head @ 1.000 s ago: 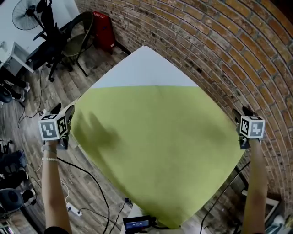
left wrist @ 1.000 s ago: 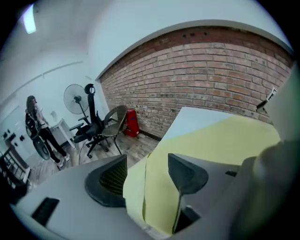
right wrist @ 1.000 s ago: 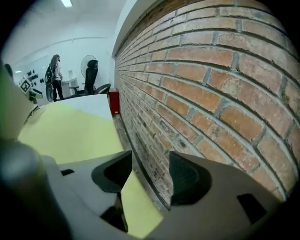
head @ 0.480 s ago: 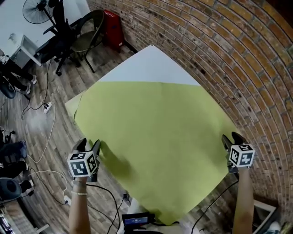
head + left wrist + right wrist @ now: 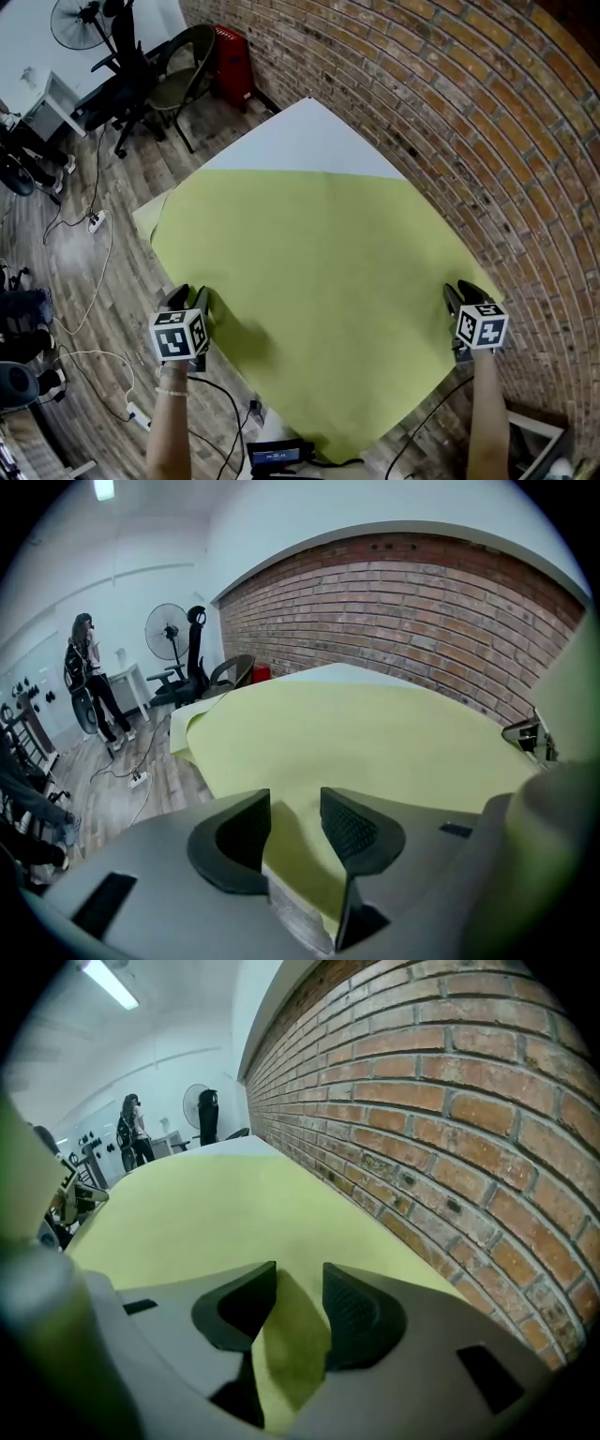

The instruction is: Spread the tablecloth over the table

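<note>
Yellow-green tablecloth [image 5: 319,281] is seen laid across the table [image 5: 300,141], and only the white far corner by the brick wall [image 5: 469,103] is left bare. The left gripper [image 5: 187,300] is set at the cloth's left edge. Its jaws are closing with the hem between them, and the pads are not yet pressed on it. The right gripper [image 5: 459,294] is held at the right edge, close to the bricks. Its jaws are closing round a raised fold of cloth, which is not yet pinched
</note>
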Demonstrator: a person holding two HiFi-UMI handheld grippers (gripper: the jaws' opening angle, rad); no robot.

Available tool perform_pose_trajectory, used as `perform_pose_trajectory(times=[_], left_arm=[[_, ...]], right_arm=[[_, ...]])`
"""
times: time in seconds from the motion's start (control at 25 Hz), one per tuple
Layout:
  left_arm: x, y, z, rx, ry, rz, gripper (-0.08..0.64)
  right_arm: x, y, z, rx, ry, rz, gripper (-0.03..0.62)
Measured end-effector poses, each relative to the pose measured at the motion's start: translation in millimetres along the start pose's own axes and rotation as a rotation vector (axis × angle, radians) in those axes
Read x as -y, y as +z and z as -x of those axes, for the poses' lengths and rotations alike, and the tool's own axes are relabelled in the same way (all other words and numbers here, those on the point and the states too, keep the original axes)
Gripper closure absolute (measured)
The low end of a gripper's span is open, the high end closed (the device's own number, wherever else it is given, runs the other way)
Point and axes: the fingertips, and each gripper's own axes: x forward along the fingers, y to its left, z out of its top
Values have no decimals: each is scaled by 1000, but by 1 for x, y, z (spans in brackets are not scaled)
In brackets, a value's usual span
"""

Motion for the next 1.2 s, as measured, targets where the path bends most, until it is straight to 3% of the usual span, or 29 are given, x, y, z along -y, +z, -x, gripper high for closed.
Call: perform_pose_trajectory(times=[0.16,0.28,0.4,0.6,1.2], left_arm=[[-1,4,-3,1,-3,-6,388],[-2,7,-6,8,-9,31,388],[0,12,-10,23,-4,18,404],[0,21,-17,40,1,-7,439],[-8,43,-34,65,-27,-10,439]], right_arm=[[-7,7,-5,-12,-21,66,476],[-10,10,-8,-14,-12,79,502],[-11,13,-12,-19,-1,90,531],[-12,21,-19,-20,-12,76,543],[-12,52,-44,-18,-11,83,552]])
